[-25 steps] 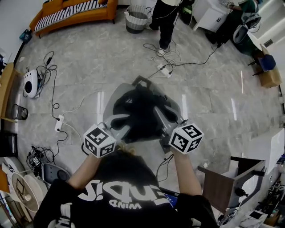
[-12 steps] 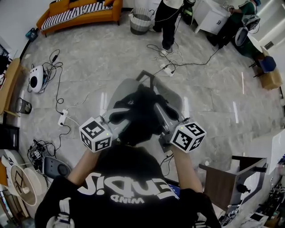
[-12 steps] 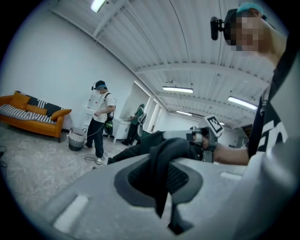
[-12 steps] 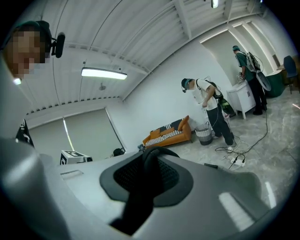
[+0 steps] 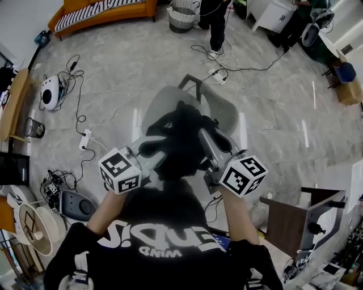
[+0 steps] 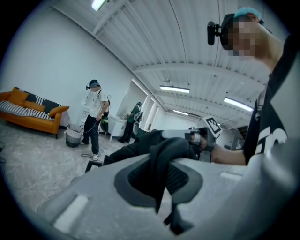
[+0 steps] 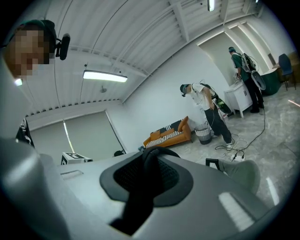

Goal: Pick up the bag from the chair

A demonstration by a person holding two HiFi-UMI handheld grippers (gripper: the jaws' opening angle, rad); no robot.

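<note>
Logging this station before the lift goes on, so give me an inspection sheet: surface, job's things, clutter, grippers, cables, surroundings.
Surface: grey marble floor.
Job's things: black bag over the grey chair; whether it clears the seat cannot be told.
Clutter: white device, black bin and grey basket on the floor.
Grippers: left gripper and right gripper each shut on a strap of the bag.
Cables: power strip with loose cables beyond the chair; second strip at the left.
Surroundings: orange sofa, standing person, brown cabinet.
</note>
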